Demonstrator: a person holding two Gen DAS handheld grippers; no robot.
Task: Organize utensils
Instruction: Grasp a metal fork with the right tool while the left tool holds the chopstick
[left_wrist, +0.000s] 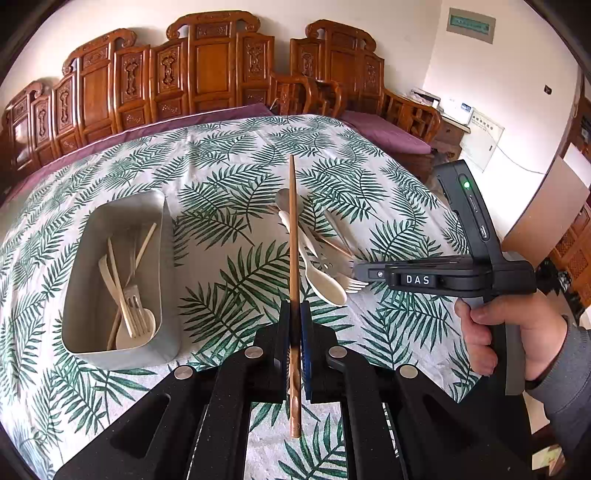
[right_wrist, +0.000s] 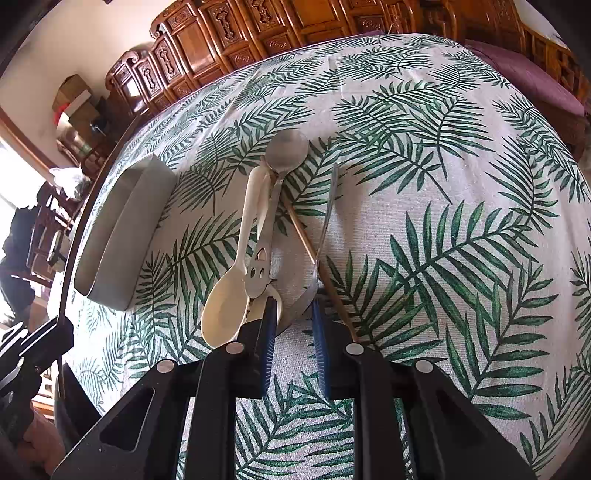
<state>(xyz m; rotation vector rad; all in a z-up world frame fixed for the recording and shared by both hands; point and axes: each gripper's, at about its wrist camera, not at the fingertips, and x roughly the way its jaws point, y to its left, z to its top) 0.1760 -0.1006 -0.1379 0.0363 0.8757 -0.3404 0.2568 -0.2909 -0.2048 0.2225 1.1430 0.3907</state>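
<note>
A worktop (left_wrist: 236, 155) in leaf-print cloth. The grey bin (left_wrist: 168, 280), left, already holds several pale utensils. Left gripper (left_wrist: 294, 325) fingers clamp a brown chopstick (left_wrist: 293, 221). Right gripper (right_wrist: 293, 306) fingers gape over the remaining pile (right_wrist: 258, 229), right, still unsorted

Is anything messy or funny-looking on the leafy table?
Yes. Beside the gray bin, loose utensils lie in a crisscrossed heap: a cream spoon, a metal spoon and a thin stick overlap. The left gripper pinches a brown chopstick that pokes out both ways. Nothing looks broken or spilled.
</note>
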